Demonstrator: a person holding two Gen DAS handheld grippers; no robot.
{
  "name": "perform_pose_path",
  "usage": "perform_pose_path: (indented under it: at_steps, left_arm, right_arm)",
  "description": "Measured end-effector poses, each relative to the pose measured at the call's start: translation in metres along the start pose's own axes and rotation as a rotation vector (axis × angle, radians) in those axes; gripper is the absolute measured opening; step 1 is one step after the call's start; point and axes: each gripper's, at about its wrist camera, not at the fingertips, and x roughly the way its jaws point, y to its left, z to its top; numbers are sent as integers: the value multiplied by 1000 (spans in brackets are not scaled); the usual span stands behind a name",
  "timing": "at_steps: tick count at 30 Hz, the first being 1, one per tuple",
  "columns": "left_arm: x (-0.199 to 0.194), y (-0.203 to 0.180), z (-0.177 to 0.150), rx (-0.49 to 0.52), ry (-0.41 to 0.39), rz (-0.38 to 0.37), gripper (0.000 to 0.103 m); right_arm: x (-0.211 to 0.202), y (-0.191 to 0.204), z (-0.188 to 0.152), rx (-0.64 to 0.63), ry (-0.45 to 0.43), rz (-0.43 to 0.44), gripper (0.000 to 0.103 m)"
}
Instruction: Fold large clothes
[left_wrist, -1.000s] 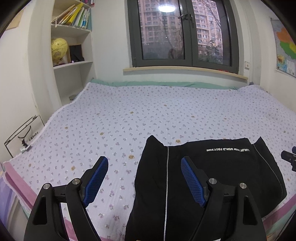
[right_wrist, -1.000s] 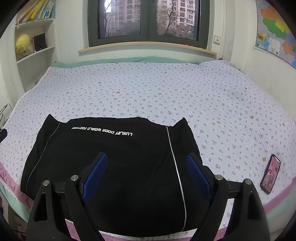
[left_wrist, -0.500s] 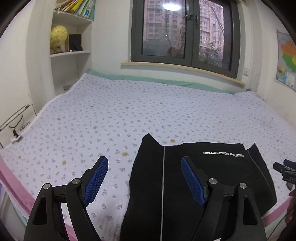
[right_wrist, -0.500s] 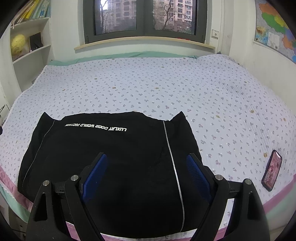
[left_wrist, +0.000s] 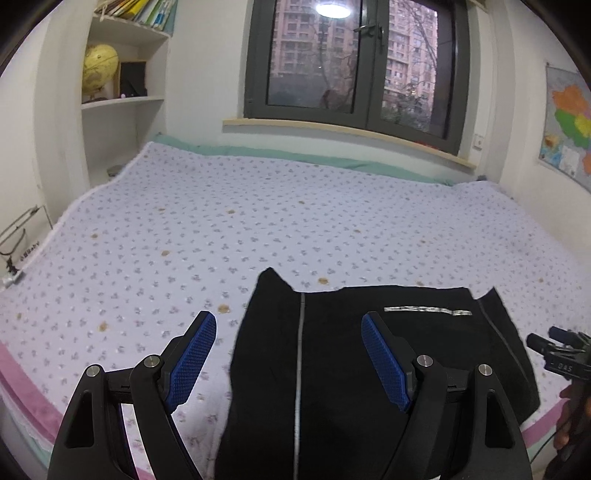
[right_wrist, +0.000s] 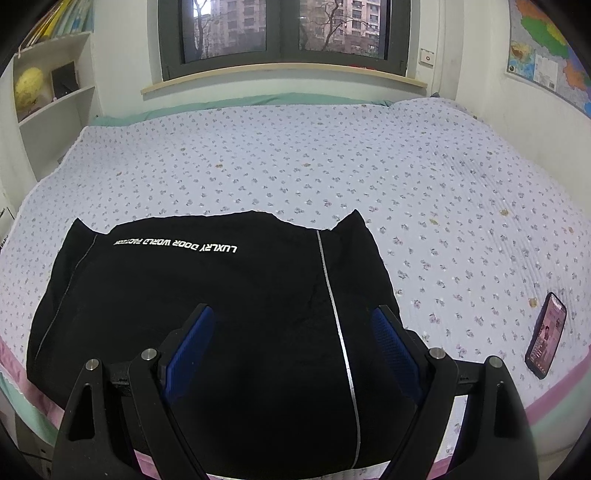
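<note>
A black garment (right_wrist: 229, 295) with white lettering and thin grey stripes lies folded flat at the near edge of the bed (right_wrist: 332, 158). It also shows in the left wrist view (left_wrist: 351, 354). My left gripper (left_wrist: 288, 354) is open and empty, held above the garment's left edge. My right gripper (right_wrist: 291, 343) is open and empty, held above the garment's right half. The tip of the right gripper (left_wrist: 557, 350) shows at the right edge of the left wrist view.
A phone (right_wrist: 546, 336) lies on the bed at the right, near the front edge. A shelf with a yellow globe (left_wrist: 99, 70) stands at the left wall. A window (left_wrist: 351, 62) is behind the bed. A map (left_wrist: 569, 125) hangs at the right.
Both grippers have pulled back and risen a little from the garment, so it looks smaller and lower in each view. Both stay open. The garment has not moved.
</note>
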Motion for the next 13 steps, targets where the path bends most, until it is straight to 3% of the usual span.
perform_pose_path:
  at_steps: [7, 10, 13]
  left_arm:
    - [9, -7, 5, 32, -5, 40, 82]
    - [9, -9, 9, 52, -47, 59, 82]
    - [10, -10, 15, 61, -62, 36, 82]
  right_arm:
    - [11, 2, 3, -16, 15, 7, 89]
    - [13, -2, 4, -8, 8, -2, 89]
    - [20, -8, 3, 4, 21, -5, 89]
